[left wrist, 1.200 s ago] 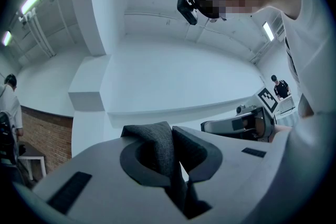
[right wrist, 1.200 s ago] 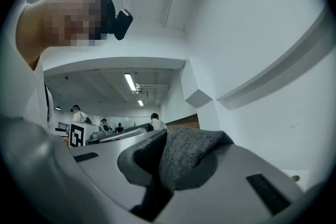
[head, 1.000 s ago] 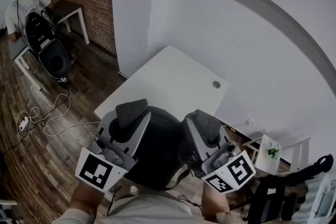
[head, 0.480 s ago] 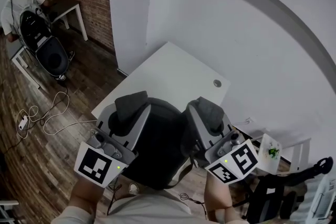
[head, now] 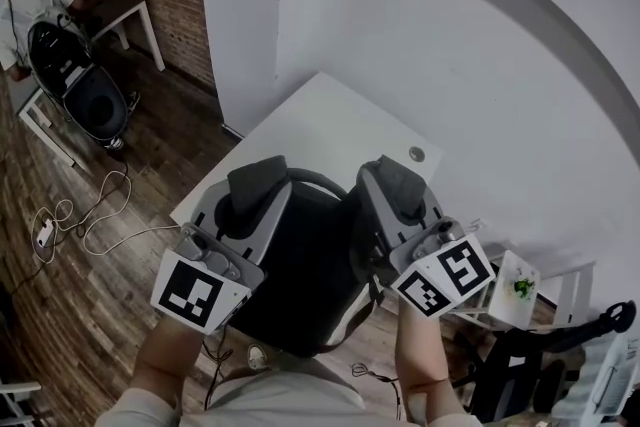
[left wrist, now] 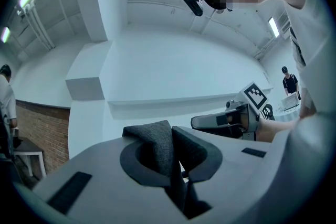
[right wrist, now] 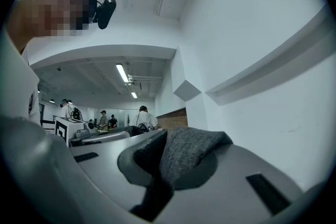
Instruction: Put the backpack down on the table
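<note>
Since the left gripper (head: 256, 187) and right gripper (head: 398, 183), each clamped shut on a strap (left wrist: 157, 145), advanced toward 12 o'clock, the backpack (head: 300, 285) now overlaps the table (head: 330, 125) edge. Set-down remains outstanding.

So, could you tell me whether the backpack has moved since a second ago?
Yes. The backpack has moved up the head view, further over the near edge of the white table and closer to its round grey disc.

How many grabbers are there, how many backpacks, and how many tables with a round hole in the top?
grippers: 2, the left gripper and the right gripper
backpack: 1
table with a round hole: 1
total: 4
</note>
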A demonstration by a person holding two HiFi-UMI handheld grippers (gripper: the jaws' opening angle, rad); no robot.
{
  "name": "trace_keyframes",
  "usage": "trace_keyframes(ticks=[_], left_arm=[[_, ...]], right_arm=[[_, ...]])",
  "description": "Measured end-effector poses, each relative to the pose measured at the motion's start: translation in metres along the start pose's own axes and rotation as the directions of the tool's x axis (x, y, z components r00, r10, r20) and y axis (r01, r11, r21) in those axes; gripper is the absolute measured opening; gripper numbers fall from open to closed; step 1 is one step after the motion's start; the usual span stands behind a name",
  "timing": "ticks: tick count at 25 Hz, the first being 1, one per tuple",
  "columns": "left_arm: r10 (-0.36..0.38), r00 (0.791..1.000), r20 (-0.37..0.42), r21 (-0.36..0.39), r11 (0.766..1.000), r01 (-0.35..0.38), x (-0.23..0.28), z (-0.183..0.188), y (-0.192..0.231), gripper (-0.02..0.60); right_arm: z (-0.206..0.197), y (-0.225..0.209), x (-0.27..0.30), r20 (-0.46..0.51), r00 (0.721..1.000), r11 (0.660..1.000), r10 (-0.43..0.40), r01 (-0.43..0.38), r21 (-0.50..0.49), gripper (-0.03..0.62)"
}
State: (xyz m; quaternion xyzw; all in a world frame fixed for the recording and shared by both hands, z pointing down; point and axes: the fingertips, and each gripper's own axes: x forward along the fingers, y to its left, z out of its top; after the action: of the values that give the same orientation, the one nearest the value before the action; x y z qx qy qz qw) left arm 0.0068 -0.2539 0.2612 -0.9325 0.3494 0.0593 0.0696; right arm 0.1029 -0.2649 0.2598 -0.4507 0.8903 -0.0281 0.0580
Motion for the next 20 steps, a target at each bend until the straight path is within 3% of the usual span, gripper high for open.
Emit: trace_keyframes(ticks=[7,20], left_arm=[[0.016,1.000,-0.013,0.024,1.000,-0.016,0.029,-0.017,0.018,0.049],[0.088,0.996,0.017,0.091,0.992,-0.089,0.079,-0.045,0.059,0.049]], right_arm=[[-0.016,-0.037,0.027,-0.031,0.999,1.000,-0.020,0.020,-0.010,0.053],[-0.036,-0.088,0.075,-0.024,0.999,0.992,-0.047,0.044,-0.114,0.054]])
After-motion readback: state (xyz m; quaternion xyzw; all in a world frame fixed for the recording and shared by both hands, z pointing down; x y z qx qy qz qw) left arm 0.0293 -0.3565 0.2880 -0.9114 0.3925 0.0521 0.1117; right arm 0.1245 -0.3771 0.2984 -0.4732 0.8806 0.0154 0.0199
